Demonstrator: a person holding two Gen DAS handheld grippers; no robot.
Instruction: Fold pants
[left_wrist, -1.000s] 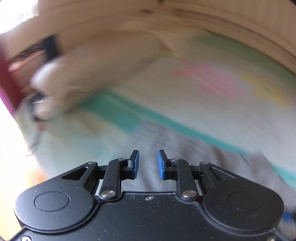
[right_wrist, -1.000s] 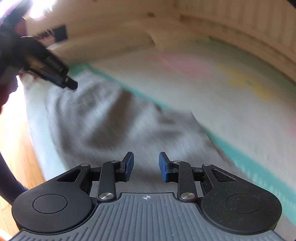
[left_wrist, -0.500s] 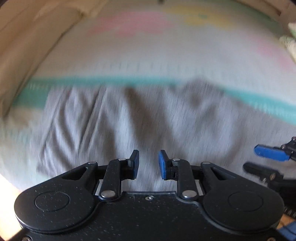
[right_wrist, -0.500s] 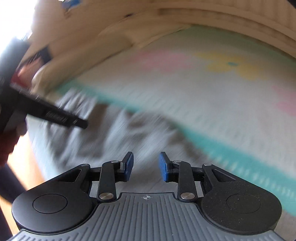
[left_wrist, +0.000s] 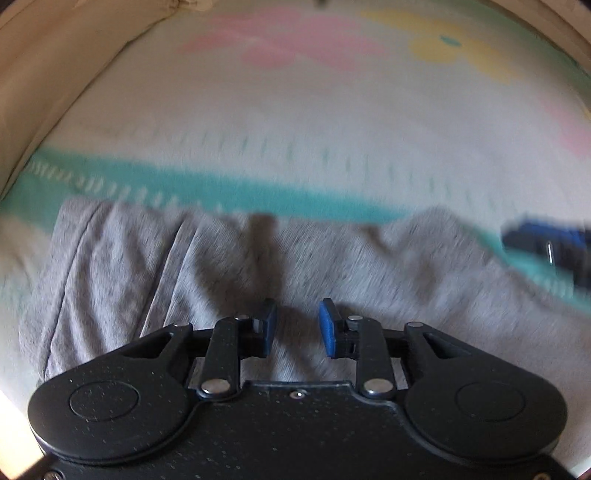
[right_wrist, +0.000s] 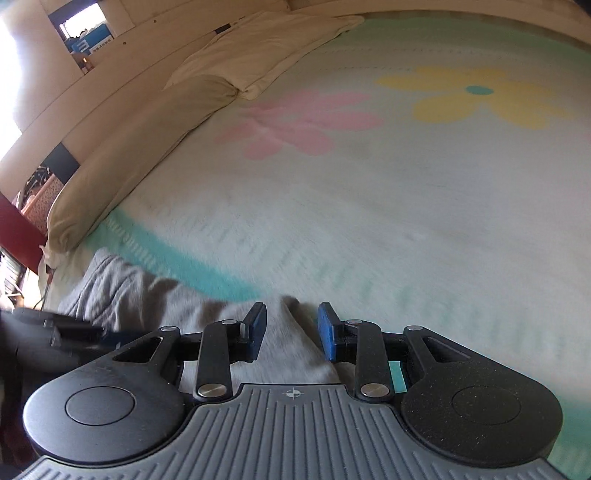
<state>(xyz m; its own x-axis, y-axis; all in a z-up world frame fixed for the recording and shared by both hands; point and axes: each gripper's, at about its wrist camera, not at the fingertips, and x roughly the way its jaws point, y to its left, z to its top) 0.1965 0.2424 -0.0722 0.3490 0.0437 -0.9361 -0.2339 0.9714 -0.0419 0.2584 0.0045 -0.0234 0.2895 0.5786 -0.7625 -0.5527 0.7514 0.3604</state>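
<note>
Both the left gripper (left_wrist: 295, 326) and right gripper (right_wrist: 289, 330) are hovering apart and empty over rumpled pants (left_wrist: 207, 266) lying at the bed's (right_wrist: 369, 206) edge, folding apparently unfinished.

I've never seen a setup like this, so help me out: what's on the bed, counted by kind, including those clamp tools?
Gray pants: 1
Cream pillows: 2
Flowered blanket: 1
Grippers, both open over the pants: 2, the left gripper and the right gripper
Total: 6
</note>
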